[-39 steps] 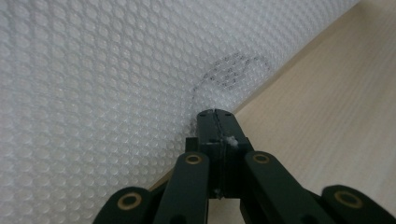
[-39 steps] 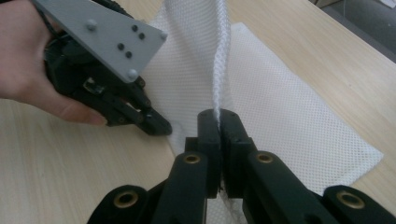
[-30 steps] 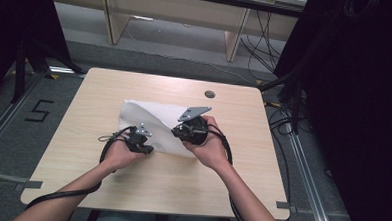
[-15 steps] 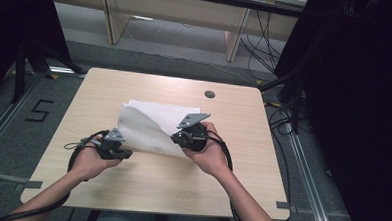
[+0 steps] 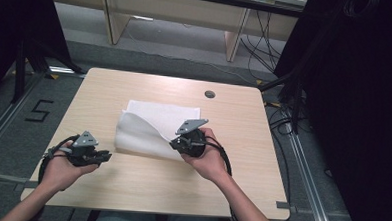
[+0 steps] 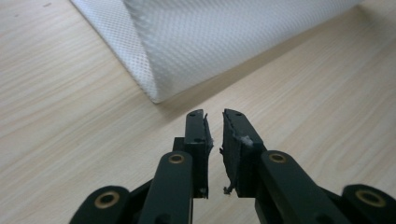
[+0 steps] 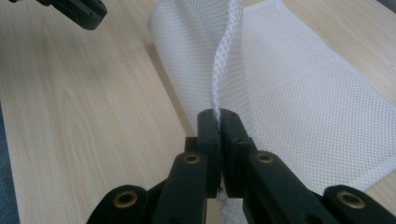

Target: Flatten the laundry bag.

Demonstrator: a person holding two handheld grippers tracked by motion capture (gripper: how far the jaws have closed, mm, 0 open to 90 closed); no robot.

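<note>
The right gripper [image 7: 219,114] is clenched on the edge of a white mesh cloth [image 5: 155,129], the pinched hem rising as a twisted ridge straight out of its shut jaws, while the left gripper [image 6: 214,122] stands released near the table's near-left edge, its jaws having just been opening with nothing between them and the cloth's folded corner lying just ahead on the wood. The cloth sits mid-table [image 5: 243,122], partly doubled over, its right half lifted towards the right hand [image 5: 207,158] and its far layer flat. The step in hand looks like folding or spreading this cloth, and doing it well probably means keeping the right grip firm and low so the raised edge does not drag the lower layer askew, then bringing the left gripper onto the free near corner, pinching a single layer only. Moving both edges together should keep the fold square; pulling from one side alone risks bunching the mesh.
</note>
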